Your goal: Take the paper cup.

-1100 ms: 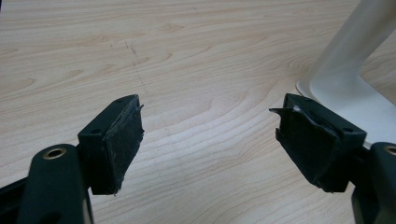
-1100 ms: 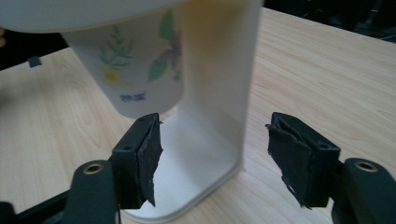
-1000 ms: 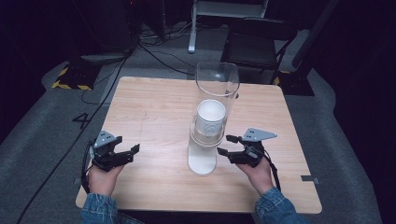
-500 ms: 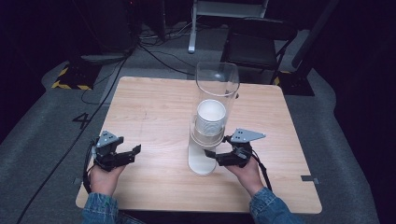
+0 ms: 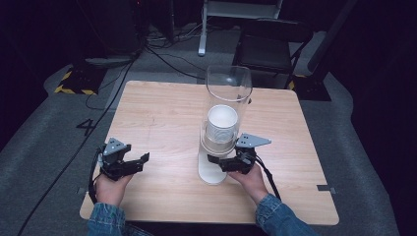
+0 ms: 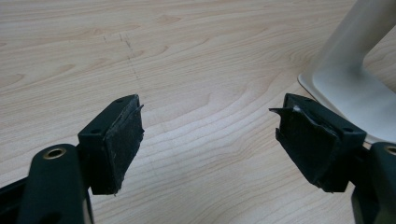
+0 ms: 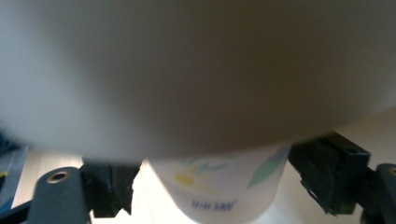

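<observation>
A clear tube dispenser [image 5: 228, 93] stands on a white stand [image 5: 210, 173] mid-table, with a stack of white paper cups [image 5: 222, 122] inside. My right gripper [image 5: 216, 160] reaches in from the right under the tube. In the right gripper view its jaws have just been opening and stand either side of the lowest cup [image 7: 219, 186], which has a leaf print. The pads are close to the cup's sides, and the gripper [image 7: 217, 165] is open. The dispenser's blurred body [image 7: 187, 70] looms above. My left gripper [image 5: 140, 161] rests open at the front left, empty [image 6: 210, 135], with the white stand [image 6: 355, 74] off to its right.
The wooden table [image 5: 162, 113] has bare room to the left and behind the dispenser. A black chair [image 5: 270, 46] and cables lie on the floor beyond the far edge. The person's denim sleeves come in at the front edge.
My right gripper has moved left, in under the dispenser, and its jaws have spread wider around the bottom cup. The left gripper has stayed put.
</observation>
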Demonstrator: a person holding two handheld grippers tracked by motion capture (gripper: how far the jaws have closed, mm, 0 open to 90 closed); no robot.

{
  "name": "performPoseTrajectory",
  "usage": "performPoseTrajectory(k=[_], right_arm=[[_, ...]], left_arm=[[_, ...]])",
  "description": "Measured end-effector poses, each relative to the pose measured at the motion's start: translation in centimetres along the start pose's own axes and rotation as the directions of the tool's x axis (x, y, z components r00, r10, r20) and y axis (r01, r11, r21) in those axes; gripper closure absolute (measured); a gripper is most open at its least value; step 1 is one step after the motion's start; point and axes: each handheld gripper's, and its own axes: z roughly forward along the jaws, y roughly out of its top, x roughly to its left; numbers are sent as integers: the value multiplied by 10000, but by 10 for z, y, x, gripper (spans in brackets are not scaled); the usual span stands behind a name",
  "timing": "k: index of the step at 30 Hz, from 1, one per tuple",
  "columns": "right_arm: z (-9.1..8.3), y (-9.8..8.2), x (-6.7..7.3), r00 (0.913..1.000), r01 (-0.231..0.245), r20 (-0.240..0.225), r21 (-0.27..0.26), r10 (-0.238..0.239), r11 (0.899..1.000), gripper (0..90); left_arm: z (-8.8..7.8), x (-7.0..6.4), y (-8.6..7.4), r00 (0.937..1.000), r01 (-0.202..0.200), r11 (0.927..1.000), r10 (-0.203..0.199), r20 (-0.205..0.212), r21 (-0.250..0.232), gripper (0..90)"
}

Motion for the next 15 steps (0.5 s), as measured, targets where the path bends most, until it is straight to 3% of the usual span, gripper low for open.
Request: performPoseTrajectory(k=[4, 15], right_arm=[[3, -1, 0, 10000, -9, -99, -196, 7, 9998, 264], [1, 0, 3, 9978, 658, 98, -296, -656, 9974, 317]], left_arm=[[0, 0, 0, 10000, -15, 10000, 15, -16, 14, 226], [0, 0, 0, 10000, 4, 10000, -4, -9, 2, 225]])
